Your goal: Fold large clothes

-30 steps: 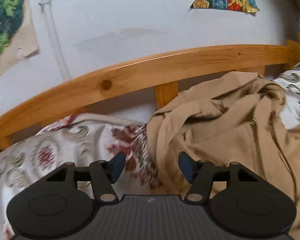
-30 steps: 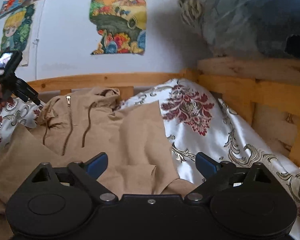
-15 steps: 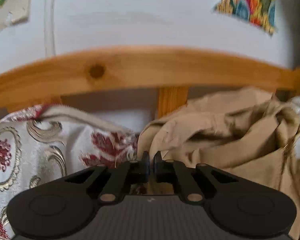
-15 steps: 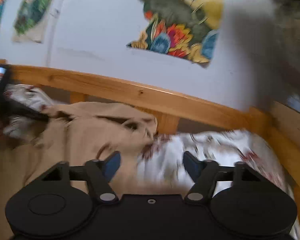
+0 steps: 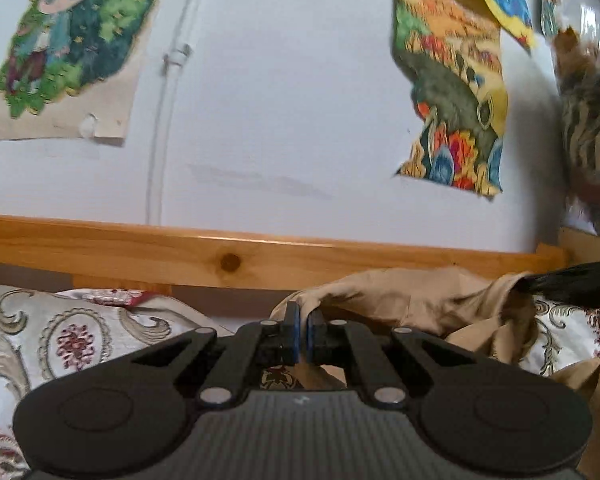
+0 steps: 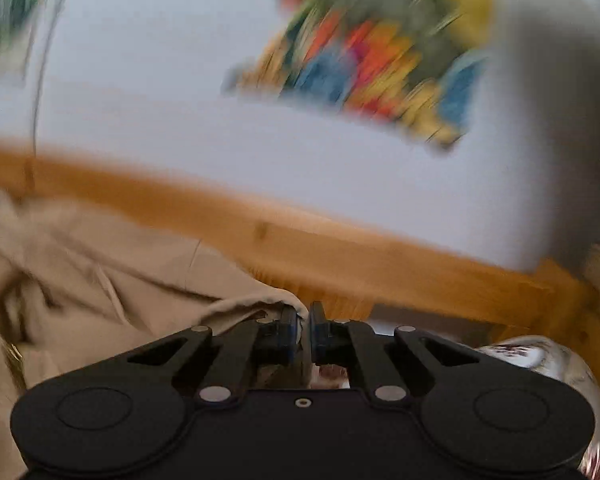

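Note:
A tan zip hoodie (image 5: 420, 300) lies crumpled on a patterned bedspread (image 5: 60, 340) by the wooden bed rail. My left gripper (image 5: 302, 326) is shut on a fold of the hoodie's left edge and holds it lifted. In the blurred right wrist view, my right gripper (image 6: 304, 328) is shut on the hoodie's right edge, with the hoodie (image 6: 100, 280) stretching away to the left. The right gripper's black body also shows at the far right of the left wrist view (image 5: 580, 284).
A wooden rail (image 5: 228, 256) runs across behind the hoodie, with a white wall (image 5: 280, 120) and colourful paper pictures (image 5: 452, 92) above it. A wooden corner post (image 6: 568, 300) stands at the right. A striped bundle (image 5: 592, 120) hangs at the upper right.
Both grippers have closed on the hoodie, left first, then right. Both have lifted and tilted upward, so the wall fills more of each view. The right view is blurred by motion.

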The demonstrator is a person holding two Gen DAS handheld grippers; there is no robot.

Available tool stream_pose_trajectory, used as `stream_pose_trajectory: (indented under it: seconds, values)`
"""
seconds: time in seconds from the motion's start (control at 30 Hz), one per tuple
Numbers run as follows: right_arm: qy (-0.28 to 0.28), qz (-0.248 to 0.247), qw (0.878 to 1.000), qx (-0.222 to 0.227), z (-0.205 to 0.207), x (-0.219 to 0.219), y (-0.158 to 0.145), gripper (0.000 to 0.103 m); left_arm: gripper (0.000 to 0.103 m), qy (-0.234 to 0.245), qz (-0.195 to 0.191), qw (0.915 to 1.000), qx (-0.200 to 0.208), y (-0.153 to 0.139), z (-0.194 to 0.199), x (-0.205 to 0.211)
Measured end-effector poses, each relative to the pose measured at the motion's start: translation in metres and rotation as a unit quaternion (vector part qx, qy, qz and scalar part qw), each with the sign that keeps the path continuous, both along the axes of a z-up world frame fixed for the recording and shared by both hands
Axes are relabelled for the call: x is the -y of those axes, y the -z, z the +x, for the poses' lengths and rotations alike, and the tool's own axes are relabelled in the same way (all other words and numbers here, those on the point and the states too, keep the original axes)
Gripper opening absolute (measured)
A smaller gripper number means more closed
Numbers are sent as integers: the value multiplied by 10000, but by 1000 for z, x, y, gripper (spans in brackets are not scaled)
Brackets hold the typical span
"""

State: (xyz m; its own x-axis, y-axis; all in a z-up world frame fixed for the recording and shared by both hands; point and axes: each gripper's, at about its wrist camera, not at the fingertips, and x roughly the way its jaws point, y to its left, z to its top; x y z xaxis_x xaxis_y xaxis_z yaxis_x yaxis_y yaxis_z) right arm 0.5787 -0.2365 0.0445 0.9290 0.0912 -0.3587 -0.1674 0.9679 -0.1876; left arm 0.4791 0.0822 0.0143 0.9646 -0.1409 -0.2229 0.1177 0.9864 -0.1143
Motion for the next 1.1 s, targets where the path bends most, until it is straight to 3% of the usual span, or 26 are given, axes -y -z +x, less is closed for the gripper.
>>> stream_pose_trajectory:
  seconds: [0.1,0.17,0.23,0.3,0.43,0.57,0.7,0.8,0.87,0.9,0.97,1.03,1.1]
  values:
    - [171,961,9937,552,-47,34,-15,4,2,-279,-60,9996,-5,1,-11,-11]
    - [233,1716,9834,538,-67,61,-16,3,2,-158,-171,9997,-36,3,-16,-17]
    - [196,2057,9771,505,-82,71,-15,3,2,-174,-84,9998,36,0,-25,-10]
    - [128,1972,9787,562,-99,69,-14,3,2,-127,-74,9998,97,2,-34,-4]
    - [-24,772,9941,766,-123,53,8,4,3,17,231,9996,-167,25,-47,3]
    - [-174,-187,9969,742,-141,40,44,4,3,102,573,9964,-620,50,-49,2]
    - [-7,-50,9987,508,-143,47,61,4,4,244,628,9945,-802,57,-49,-7]
    - [66,-59,9997,236,-142,52,72,4,9,700,679,9863,-1332,63,-48,-13]
    - [23,-59,10000,46,-144,55,78,6,21,839,526,9842,-1468,64,-57,-22]
    - [-2,-67,10000,25,-147,57,79,6,25,767,402,9858,-1436,61,-61,-27]
    - [-56,-56,10000,-29,-149,60,81,6,47,438,-76,9932,-1073,47,-66,-42]
    - [-65,12,10000,-65,-149,62,81,8,51,268,-411,9962,-725,30,-54,-47]
    - [-58,99,9999,-20,-148,62,76,14,51,262,-297,9978,-529,15,-24,-35]
